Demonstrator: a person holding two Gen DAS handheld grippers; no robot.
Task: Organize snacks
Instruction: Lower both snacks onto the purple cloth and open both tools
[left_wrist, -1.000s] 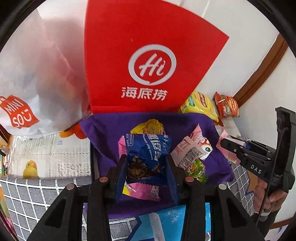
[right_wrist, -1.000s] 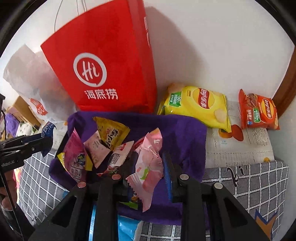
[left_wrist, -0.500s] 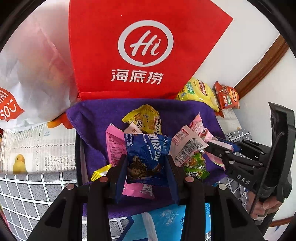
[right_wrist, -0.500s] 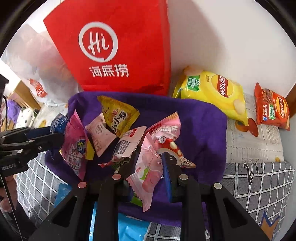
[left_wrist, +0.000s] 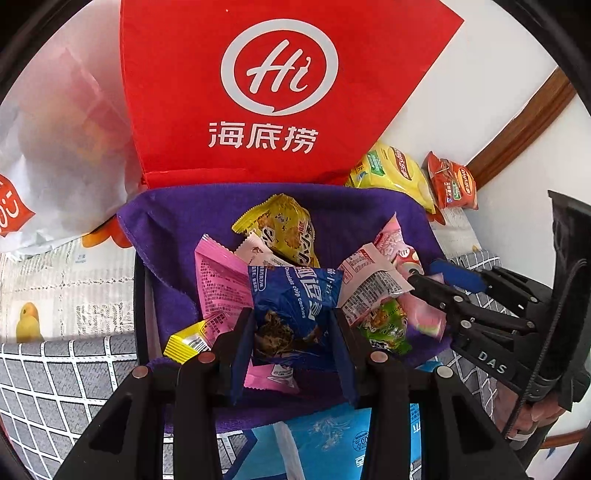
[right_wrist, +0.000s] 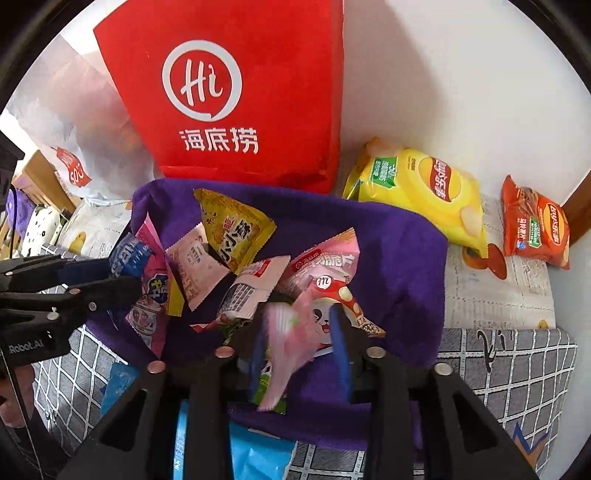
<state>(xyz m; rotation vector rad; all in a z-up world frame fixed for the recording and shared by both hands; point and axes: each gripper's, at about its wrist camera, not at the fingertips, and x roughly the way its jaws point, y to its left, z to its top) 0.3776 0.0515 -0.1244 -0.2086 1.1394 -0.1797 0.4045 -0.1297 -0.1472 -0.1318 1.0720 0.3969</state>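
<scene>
A purple cloth (left_wrist: 173, 221) (right_wrist: 406, 251) lines a dark tray and holds several snack packets. My left gripper (left_wrist: 291, 317) is shut on a blue chocolate-chip cookie packet (left_wrist: 295, 295), low over the pile; in the right wrist view it (right_wrist: 127, 275) reaches in from the left with that packet (right_wrist: 131, 256). My right gripper (right_wrist: 297, 325) hovers over the cloth's near right part with its jaws opening. A pink packet (right_wrist: 288, 332) hangs blurred and loose between them. In the left wrist view the right gripper (left_wrist: 428, 280) sits at the right edge of the pile.
A red "Hi" bag (left_wrist: 273, 92) (right_wrist: 236, 92) stands against the wall behind the cloth, with a white plastic bag (left_wrist: 55, 129) to its left. Yellow (right_wrist: 424, 188) and orange (right_wrist: 535, 225) chip bags lie at the right. A light-blue packet (left_wrist: 332, 439) lies at the near edge.
Both grippers came down closer to the purple cloth. The right jaws spread apart and the pink packet, gripped before, now hangs blurred between them. The left keeps its blue packet.
</scene>
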